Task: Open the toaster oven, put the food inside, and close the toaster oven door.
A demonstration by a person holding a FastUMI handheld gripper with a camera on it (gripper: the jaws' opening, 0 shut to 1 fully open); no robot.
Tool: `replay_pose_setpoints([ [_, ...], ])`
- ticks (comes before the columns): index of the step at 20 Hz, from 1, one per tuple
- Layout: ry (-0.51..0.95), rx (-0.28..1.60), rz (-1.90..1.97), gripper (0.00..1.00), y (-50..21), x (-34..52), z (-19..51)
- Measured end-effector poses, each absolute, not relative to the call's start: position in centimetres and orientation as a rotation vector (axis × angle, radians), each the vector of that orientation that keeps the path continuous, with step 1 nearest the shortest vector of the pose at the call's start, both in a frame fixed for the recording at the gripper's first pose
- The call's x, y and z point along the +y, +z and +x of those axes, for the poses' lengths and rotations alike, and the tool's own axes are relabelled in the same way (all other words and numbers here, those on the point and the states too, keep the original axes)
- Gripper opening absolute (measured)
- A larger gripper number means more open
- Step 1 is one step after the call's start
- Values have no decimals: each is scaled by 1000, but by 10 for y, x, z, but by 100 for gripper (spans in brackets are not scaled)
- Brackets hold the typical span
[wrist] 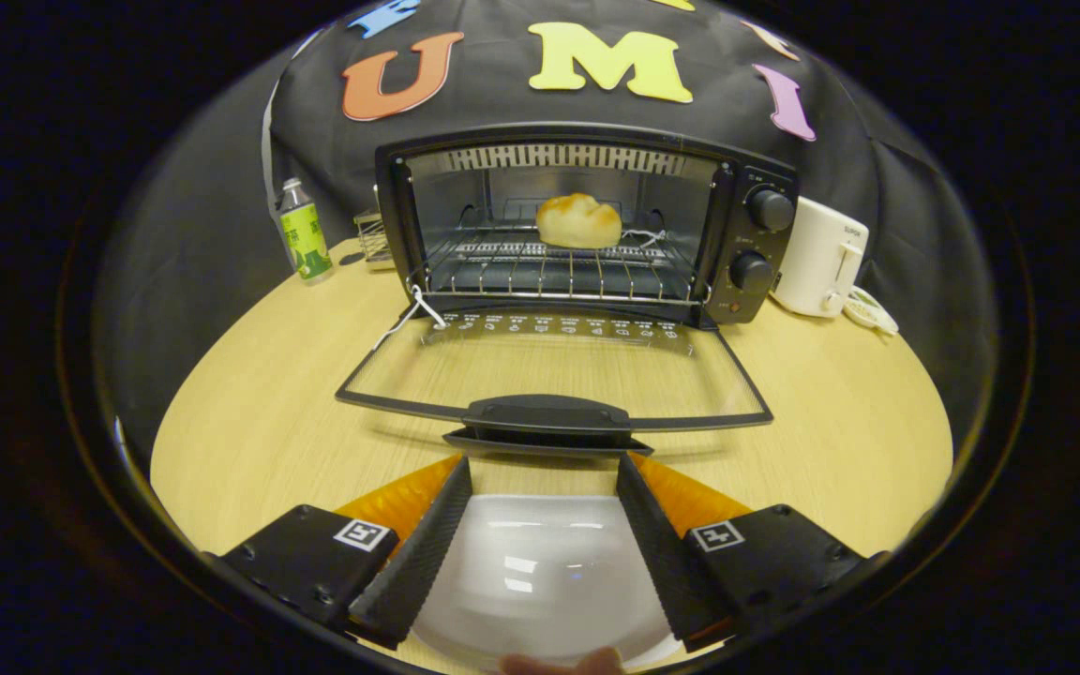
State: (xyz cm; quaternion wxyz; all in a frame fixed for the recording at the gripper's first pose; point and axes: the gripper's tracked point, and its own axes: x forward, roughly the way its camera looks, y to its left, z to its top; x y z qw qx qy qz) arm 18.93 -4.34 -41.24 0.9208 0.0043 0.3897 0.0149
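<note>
Bottle (305, 232) with a green label stands on the wooden table (259, 412), left of the toaster oven (587, 220), with a small wire rack (373, 239) between them. Oven door (554, 375) lies folded fully down toward the gripper (543, 469), its handle (547, 417) just ahead of the fingertips. Inside, on the wire shelf, sits the bread roll (578, 221), toward the back. Gripper fingers are spread apart, holding nothing, with a white plate (540, 572) lying below and between them. Right of the oven stands a white toaster (818, 258), and a small dish (871, 309) beside it.
</note>
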Motion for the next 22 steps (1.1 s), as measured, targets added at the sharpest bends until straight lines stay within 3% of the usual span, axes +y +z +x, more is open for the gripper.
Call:
replay_pose_setpoints([
  [5, 11, 722, -6, 100, -397, -46, 198],
  [15, -4, 746, 13, 100, -400, -42, 201],
  [22, -11, 658, 19, 100, -362, -43, 210],
])
